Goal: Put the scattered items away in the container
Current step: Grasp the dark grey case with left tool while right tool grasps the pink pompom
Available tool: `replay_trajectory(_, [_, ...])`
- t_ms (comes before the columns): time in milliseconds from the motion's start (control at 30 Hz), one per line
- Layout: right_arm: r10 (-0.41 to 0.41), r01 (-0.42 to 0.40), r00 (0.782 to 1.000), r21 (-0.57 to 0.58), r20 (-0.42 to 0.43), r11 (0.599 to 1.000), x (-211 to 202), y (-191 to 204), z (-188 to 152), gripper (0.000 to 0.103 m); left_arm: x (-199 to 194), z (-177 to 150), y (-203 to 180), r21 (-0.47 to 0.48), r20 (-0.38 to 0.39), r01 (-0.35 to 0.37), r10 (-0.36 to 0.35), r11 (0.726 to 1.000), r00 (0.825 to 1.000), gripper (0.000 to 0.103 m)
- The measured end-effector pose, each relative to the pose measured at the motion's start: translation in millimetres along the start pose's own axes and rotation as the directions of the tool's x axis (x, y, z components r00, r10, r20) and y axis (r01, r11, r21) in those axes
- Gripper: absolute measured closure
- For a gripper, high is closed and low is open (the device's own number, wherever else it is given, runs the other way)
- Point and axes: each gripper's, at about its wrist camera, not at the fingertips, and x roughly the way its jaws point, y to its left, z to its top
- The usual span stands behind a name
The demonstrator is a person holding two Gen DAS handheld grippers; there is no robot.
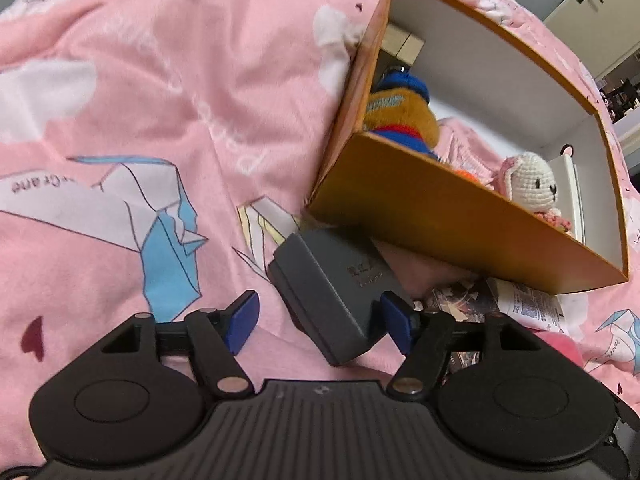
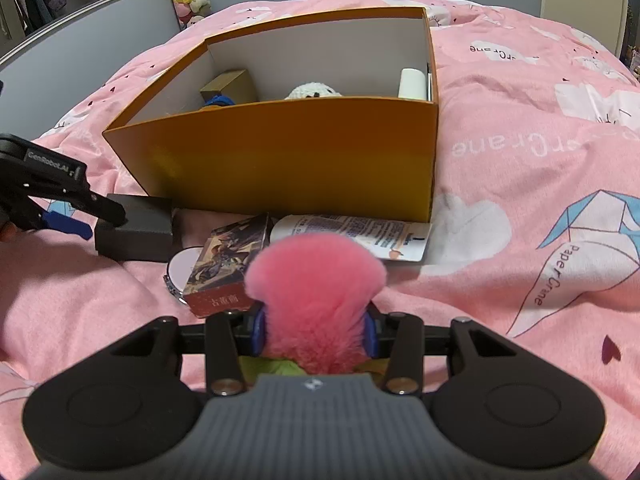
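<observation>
The left gripper, jaws wide, straddles the dark grey rectangular plastic case, its long axis skewed across the gap, right pad touching.

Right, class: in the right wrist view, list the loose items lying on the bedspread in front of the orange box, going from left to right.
Grey box → round tin → card pack → pink plush → leaflet.

Black left tool and right tool, blue pads, silver pivot screws, ribbed grey housing (small white logo)
</observation>
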Motion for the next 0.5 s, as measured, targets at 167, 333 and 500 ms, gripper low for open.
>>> replay_trajectory(167, [0.0,0.0,1.0,0.001,-0.004,1.0,1,-1,0,0.056,14,-2,-8,0.012,-0.038,0.027,-0.026,1.0,0.999,0.019])
replay_trajectory(333, [-0.003,0.003,1.0,0.001,-0.003,1.0,1,-1,1,0.056,15,-5,-13,0.019,-0.012,0.035,-0.035,0.999,0.999,0.029])
replay_trajectory(500, [-0.006,0.006,1.0,-0.012,0.01,1.0,-5,2,4,0.056,0,-7,-15,0.034,0.048,0.056,-0.058,0.998,0.997,0.047])
